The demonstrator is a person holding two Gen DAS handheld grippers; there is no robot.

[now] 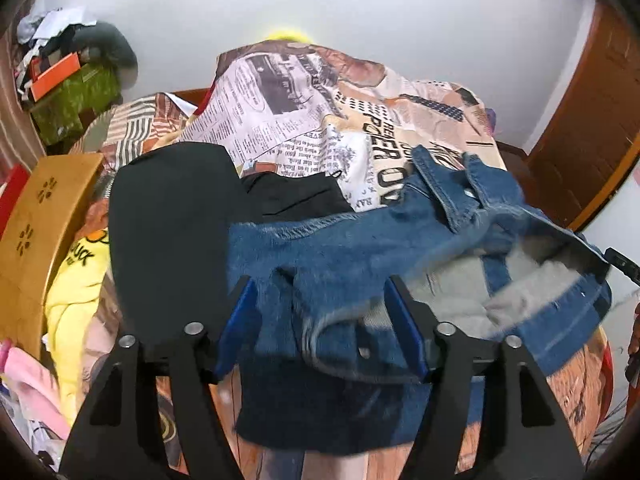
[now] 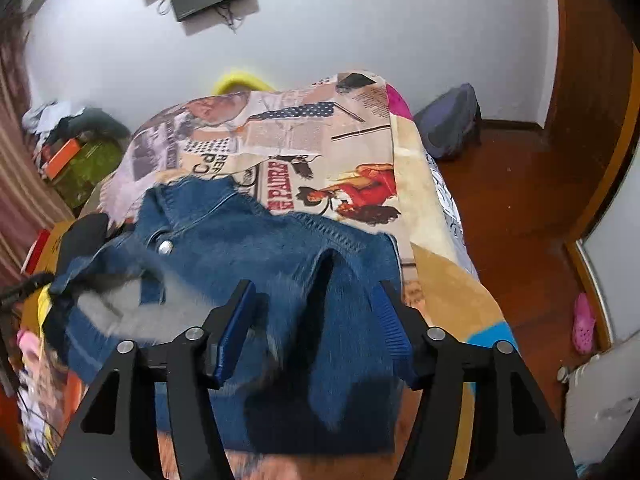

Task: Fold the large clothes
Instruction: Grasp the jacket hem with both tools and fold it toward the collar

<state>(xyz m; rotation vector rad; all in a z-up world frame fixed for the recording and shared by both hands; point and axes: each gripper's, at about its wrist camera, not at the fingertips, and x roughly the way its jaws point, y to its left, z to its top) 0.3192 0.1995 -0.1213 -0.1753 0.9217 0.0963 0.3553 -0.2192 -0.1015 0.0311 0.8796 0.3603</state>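
A blue denim jacket [image 1: 360,248] with grey fleece lining [image 1: 460,292] lies crumpled on the near end of a bed. My left gripper [image 1: 320,284] stands open over it, and a blurred fold of denim sits loosely between the blue pads [image 1: 240,320] without being pinched. In the right wrist view the same jacket [image 2: 248,248] shows its collar and a metal snap. My right gripper [image 2: 316,286] is open too, with a denim fold between its fingers and neither pad pressing on it.
The bed cover [image 1: 320,100] has a newspaper print. A black garment [image 1: 168,220] and a yellow one [image 1: 76,280] lie left of the jacket, beside a wooden board [image 1: 36,232]. Right of the bed are wooden floor, a backpack [image 2: 452,124] and a pink shoe [image 2: 584,324].
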